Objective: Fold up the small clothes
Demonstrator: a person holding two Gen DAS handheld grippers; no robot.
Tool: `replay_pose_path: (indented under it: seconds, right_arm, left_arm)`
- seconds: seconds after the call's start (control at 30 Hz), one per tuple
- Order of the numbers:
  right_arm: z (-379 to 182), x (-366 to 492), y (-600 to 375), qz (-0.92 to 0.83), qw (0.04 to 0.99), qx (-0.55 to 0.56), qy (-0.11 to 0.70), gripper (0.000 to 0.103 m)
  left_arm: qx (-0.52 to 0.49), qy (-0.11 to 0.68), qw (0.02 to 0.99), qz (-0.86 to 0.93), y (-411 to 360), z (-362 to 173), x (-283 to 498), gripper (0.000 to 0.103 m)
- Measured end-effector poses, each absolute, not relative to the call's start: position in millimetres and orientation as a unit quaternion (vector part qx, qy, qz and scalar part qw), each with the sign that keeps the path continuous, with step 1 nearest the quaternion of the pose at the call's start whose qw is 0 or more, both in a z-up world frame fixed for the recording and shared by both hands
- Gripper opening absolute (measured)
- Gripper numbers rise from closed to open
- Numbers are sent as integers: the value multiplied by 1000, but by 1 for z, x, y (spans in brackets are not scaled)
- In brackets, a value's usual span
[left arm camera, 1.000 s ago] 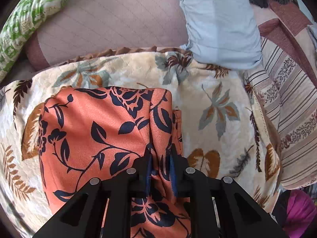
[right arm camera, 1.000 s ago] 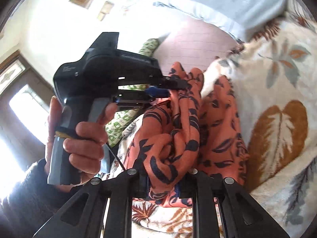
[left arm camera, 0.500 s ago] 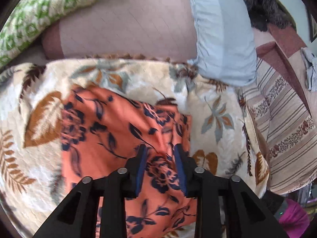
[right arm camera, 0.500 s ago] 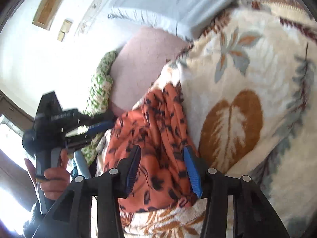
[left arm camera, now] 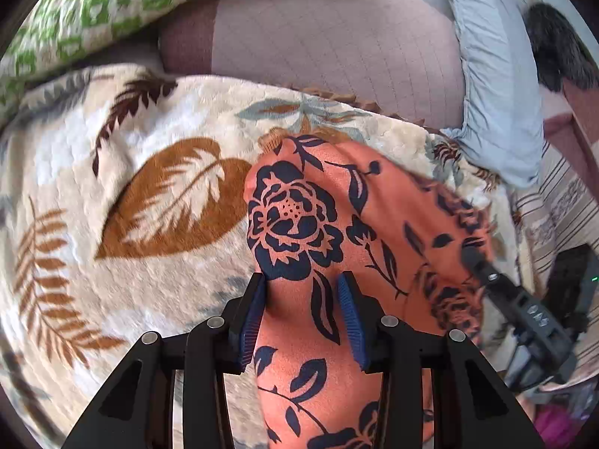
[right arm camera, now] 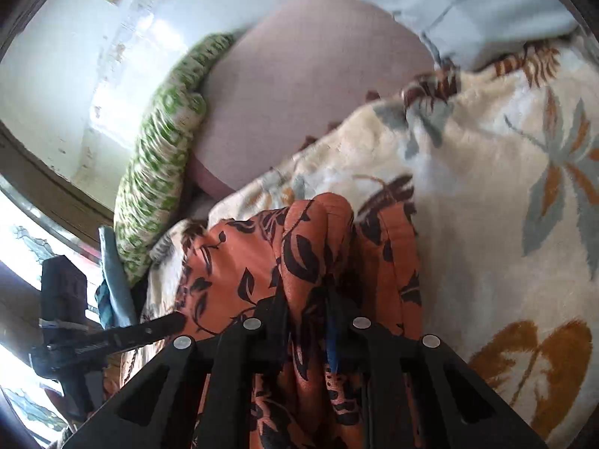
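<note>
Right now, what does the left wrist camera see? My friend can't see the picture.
An orange cloth with dark blue flowers lies on a cream leaf-print blanket, between the open left gripper fingers. The right gripper touches the cloth's right edge.

Garment (left arm camera: 359, 224) on blanket (left arm camera: 157, 194), pillow (left arm camera: 337, 41) behind

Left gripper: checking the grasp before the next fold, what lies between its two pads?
Left wrist view: the orange floral garment runs between the left gripper pads, jaws open.
</note>
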State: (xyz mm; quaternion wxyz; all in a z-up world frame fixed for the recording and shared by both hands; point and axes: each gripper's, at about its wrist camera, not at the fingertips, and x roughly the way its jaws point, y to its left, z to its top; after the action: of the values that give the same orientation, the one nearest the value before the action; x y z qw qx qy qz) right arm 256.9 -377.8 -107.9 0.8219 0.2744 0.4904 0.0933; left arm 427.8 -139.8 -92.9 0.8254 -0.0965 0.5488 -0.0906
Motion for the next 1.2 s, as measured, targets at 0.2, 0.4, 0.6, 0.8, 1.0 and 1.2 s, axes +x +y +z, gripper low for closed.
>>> replay_pose_path:
  seconds: [0.2, 0.4, 0.6, 0.8, 1.0, 1.2]
  right_arm:
    - [-144, 245, -404, 47, 791, 308, 527, 17]
    - [-93, 209, -403, 84, 801, 332, 491, 29]
    - [-98, 174, -389, 65, 790, 297, 533, 48]
    - [-94, 165, -381, 58, 783, 288, 548, 52]
    - [-94, 163, -363, 62, 785, 218, 577, 51]
    - [-74, 153, -375, 74, 812, 199, 544, 14]
  left_arm:
    - [-22, 538, 841, -58, -169, -106, 428, 41]
    - [-21, 522, 851, -52, -165, -83, 402, 41]
    - [-9, 521, 852, -50, -169, -71, 370, 41]
    - [12, 522, 852, -39, -173, -45, 337, 41]
    - [2, 550, 834, -45, -176, -47, 328, 45]
    - [-69, 576, 812, -67, -154, -66, 316, 52]
